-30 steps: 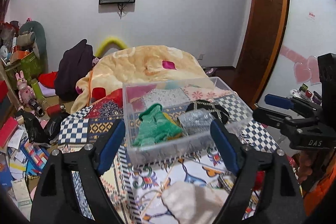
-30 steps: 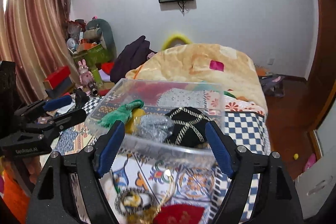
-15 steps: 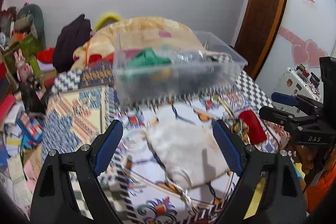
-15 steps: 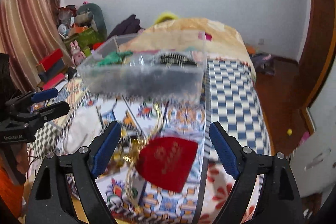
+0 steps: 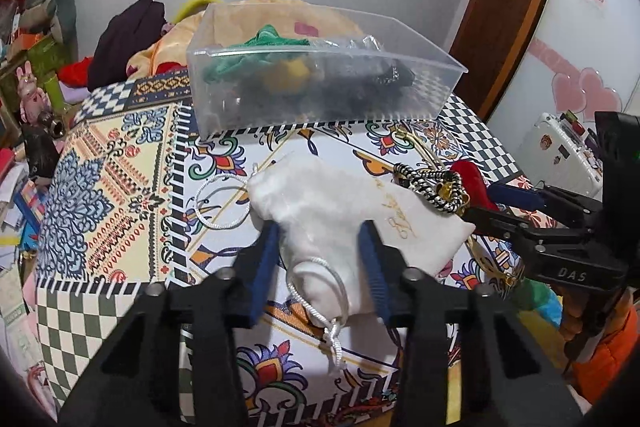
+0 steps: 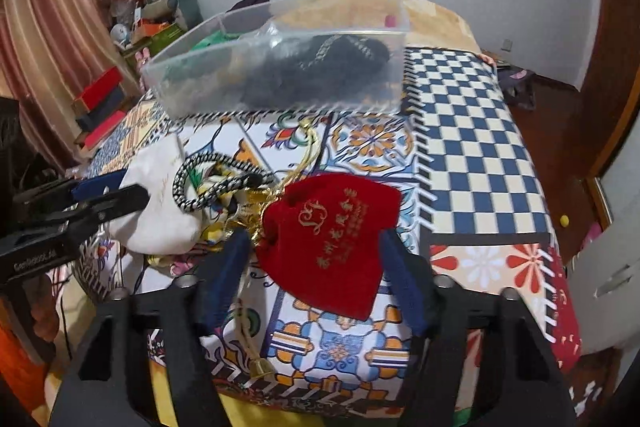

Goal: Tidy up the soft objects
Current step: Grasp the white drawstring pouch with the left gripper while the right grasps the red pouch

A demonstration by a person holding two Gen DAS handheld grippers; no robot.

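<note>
"DAS" on right hand-held gripper (image 5: 516,205); "GenRobot.AI" on left hand-held gripper (image 6: 110,193).
</note>
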